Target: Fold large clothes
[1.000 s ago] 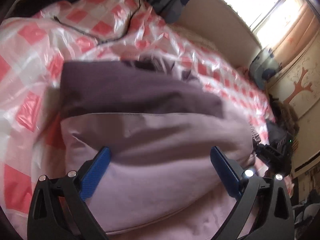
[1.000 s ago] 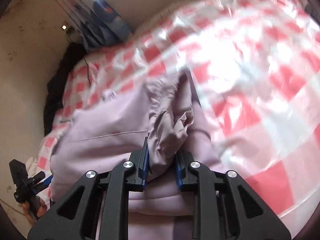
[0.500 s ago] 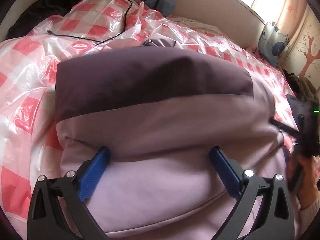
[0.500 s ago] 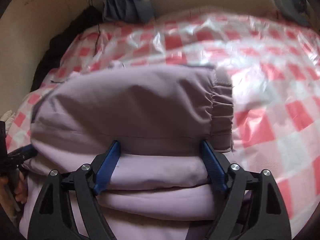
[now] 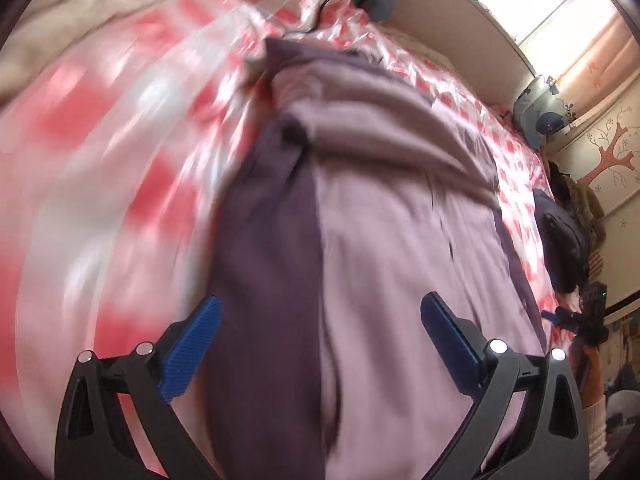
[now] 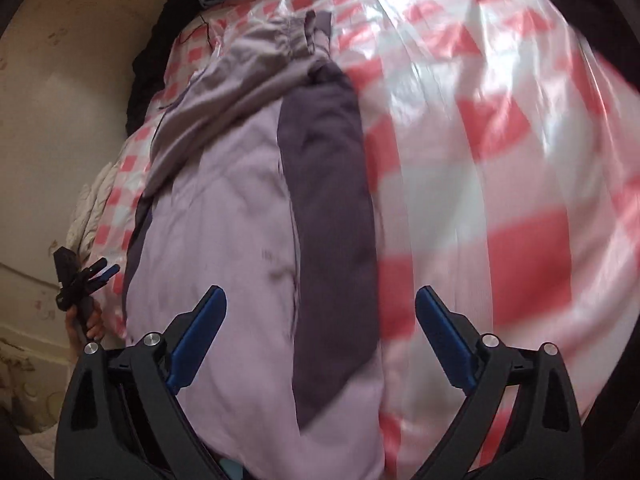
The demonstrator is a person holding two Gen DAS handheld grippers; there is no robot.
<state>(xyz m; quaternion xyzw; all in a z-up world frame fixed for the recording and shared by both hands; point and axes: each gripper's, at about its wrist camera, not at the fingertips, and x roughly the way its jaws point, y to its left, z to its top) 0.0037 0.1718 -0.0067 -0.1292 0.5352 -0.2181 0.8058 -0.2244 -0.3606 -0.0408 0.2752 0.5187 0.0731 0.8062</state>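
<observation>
Daylight pours from the blown-out window point(image 5: 576, 8) at upper right of the left wrist view. Glare streaks the checkered plastic cover point(image 6: 500, 140), which smears with motion blur. Fisheye bending and dark vignetting ring both views.

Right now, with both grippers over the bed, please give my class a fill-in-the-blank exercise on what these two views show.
1. The lilac garment has a lengthwise panel coloured dark ____.
2. The garment lies on a glossy sheet checked white and ____.
3. The right gripper holds ____ between its opening fingers.
4. The fingers of the left gripper stand wide ____.

Missing words: purple; red; nothing; open
</observation>
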